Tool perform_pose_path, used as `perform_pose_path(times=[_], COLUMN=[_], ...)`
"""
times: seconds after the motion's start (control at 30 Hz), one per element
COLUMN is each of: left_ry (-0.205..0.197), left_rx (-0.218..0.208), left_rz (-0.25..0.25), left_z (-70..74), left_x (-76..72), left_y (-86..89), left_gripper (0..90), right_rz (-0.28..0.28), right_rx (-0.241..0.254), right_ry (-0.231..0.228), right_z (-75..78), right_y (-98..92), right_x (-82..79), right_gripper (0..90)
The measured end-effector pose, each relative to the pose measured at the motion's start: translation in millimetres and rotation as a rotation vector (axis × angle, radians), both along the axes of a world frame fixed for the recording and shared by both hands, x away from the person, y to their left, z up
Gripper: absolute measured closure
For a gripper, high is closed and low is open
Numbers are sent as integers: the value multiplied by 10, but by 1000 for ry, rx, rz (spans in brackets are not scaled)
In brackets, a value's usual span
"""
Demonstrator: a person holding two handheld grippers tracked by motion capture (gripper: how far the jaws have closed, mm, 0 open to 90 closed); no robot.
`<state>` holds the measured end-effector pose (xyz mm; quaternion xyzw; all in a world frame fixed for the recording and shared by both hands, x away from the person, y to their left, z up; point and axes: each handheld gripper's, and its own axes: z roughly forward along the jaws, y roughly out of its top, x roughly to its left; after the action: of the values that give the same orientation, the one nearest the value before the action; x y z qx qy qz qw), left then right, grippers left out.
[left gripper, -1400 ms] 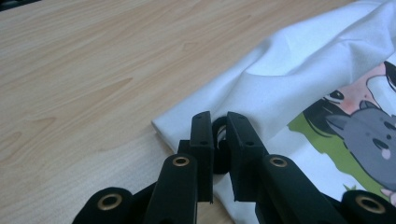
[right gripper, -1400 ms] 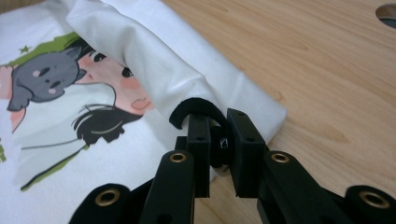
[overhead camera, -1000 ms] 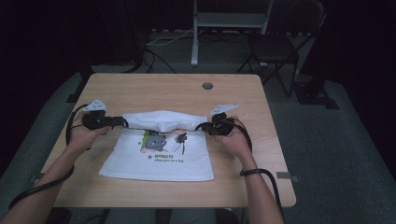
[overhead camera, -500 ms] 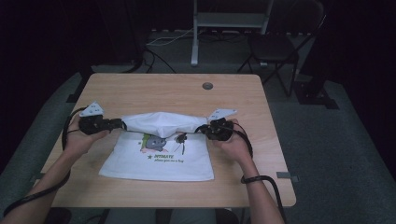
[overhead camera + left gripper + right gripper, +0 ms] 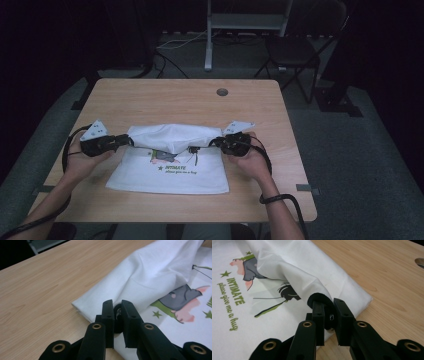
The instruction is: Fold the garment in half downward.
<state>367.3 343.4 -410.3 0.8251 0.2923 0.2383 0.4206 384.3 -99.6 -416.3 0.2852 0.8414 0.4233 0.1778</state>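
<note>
A white T-shirt with a cartoon print and green lettering lies on the wooden table. Its far part is lifted and folded over toward me as a white band between my hands. At the band's left end my left gripper is shut on the cloth. In the left gripper view the jaws pinch a fold of the shirt. My right gripper is shut on the band's right end. In the right gripper view the jaws clamp a dark-edged bunch of the shirt.
A round cable hole sits in the far part of the tabletop. Behind the table stand a dark chair and a metal stand, with cables on the floor. Bare wood surrounds the shirt on all sides.
Both grippers have drawn the lifted edge of the shirt toward me. The folded band now covers more of the print.
</note>
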Motion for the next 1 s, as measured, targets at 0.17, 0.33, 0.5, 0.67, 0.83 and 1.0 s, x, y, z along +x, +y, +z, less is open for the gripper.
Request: perform_pose_path(times=[0.17, 0.33, 0.5, 0.67, 0.83, 1.0], left_ry=[0, -1, -2, -9, -12, -11], left_rx=[0, 1, 1, 3, 3, 7], left_rz=[-2, 0, -3, -13, -15, -23], left_z=[-15, -22, -18, -12, -12, -16], left_x=[-35, -63, -107, -158, -200, -242], left_y=[7, 30, 31, 33, 34, 31], left_gripper=[816, 815, 816, 815, 816, 815], right_rz=[4, 13, 21, 24, 28, 33], right_rx=[-6, -10, -13, -15, -20, -26], right_ry=[3, -5, -8, -4, -6, -7], right_z=[-5, 14, 25, 16, 20, 13], right_y=[11, 12, 7, 1, -8, -13], right_x=[-39, -78, -115, -146, -179, -203], right_gripper=[805, 804, 804, 804, 803, 803])
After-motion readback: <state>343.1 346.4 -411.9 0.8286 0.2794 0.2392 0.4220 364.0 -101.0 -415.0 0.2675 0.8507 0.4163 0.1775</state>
